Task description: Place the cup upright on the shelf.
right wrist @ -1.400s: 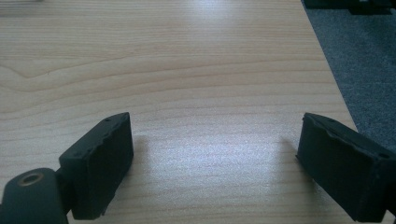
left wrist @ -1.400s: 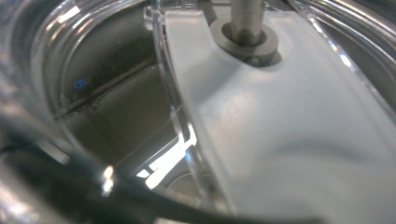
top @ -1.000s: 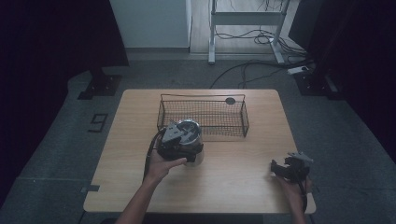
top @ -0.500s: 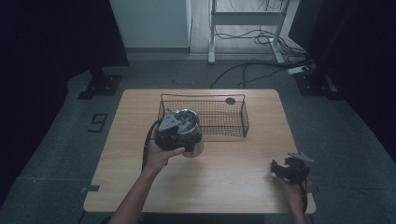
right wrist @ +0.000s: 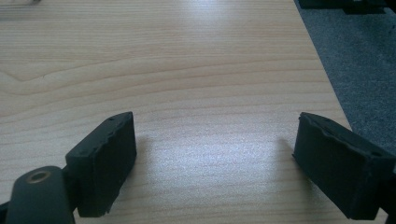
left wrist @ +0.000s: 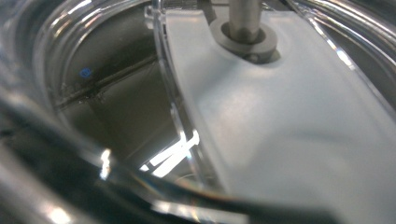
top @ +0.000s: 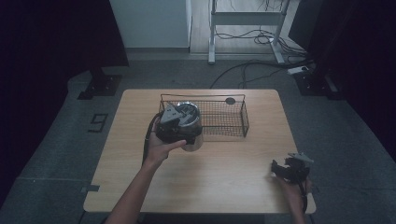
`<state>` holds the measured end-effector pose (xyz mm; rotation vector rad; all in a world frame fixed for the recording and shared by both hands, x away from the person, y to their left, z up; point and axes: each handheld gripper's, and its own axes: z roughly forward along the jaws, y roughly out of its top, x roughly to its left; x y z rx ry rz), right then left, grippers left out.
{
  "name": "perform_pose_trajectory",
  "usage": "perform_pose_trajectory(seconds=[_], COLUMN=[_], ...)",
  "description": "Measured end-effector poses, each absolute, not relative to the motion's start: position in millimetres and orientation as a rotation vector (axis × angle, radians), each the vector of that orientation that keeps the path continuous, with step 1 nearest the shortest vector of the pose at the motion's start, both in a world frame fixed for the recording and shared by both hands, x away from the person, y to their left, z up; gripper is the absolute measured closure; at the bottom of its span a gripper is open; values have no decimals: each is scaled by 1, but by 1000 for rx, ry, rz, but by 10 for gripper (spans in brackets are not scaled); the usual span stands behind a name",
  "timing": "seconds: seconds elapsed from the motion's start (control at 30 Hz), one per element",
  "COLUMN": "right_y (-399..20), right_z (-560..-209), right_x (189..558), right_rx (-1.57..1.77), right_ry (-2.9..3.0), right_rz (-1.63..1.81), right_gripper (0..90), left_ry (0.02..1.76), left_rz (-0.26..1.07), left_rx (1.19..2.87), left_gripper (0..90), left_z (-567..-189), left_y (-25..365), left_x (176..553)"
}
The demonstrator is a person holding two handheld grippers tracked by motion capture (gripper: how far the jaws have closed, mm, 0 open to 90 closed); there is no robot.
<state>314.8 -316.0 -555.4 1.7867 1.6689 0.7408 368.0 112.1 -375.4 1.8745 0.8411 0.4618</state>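
Note:
A round clear container [top: 190, 125] with a shiny rim hangs above the table, at the near left corner of a black wire basket [top: 226, 122]. My left gripper [top: 180, 131] is shut on its rim, with a hand wrapped around the gripper's dark body. Up close, the left gripper view looks into the clear container [left wrist: 60, 70], where a white plate [left wrist: 280, 130] sits on a metal shaft [left wrist: 243, 18]. My right gripper [top: 281, 169] rests on the table near the front right corner. Its jaws stand open [right wrist: 215, 158] with bare wood between them.
The wooden table [top: 219, 186] ends just right of my right gripper, with grey carpet [right wrist: 355, 60] beyond the edge. A small dark round thing [top: 230, 100] lies at the basket's far right corner. A desk frame with cables [top: 247, 28] stands behind.
My left gripper has risen with the clear container and moved away from me toward the basket's near left corner. The right gripper has stayed in place.

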Motion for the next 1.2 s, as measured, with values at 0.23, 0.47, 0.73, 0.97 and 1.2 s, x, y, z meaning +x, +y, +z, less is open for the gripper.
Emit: perform_pose_trajectory(seconds=[0.23, 0.47, 0.73, 0.97, 1.2], right_y=[-316, -316, -316, -316, -316], right_z=[-556, -556, -556, -556, -556], right_x=[315, 315, 315, 315, 315], right_rx=[1785, 1785, 1785, 1786, 1786], right_ry=[1666, 1663, 1661, 1661, 1660], right_rz=[743, 743, 744, 744, 745], right_gripper=[128, 129, 129, 129, 129], left_ry=[868, 877, 914, 936, 950], left_rz=[474, 478, 492, 504, 504], left_rx=[1861, 1851, 1846, 1838, 1830], left_gripper=[36, 36, 36, 36, 36], left_z=[-372, -370, -370, -369, -369], left_y=[113, 113, 119, 122, 123], left_x=[378, 386, 397, 404, 413])
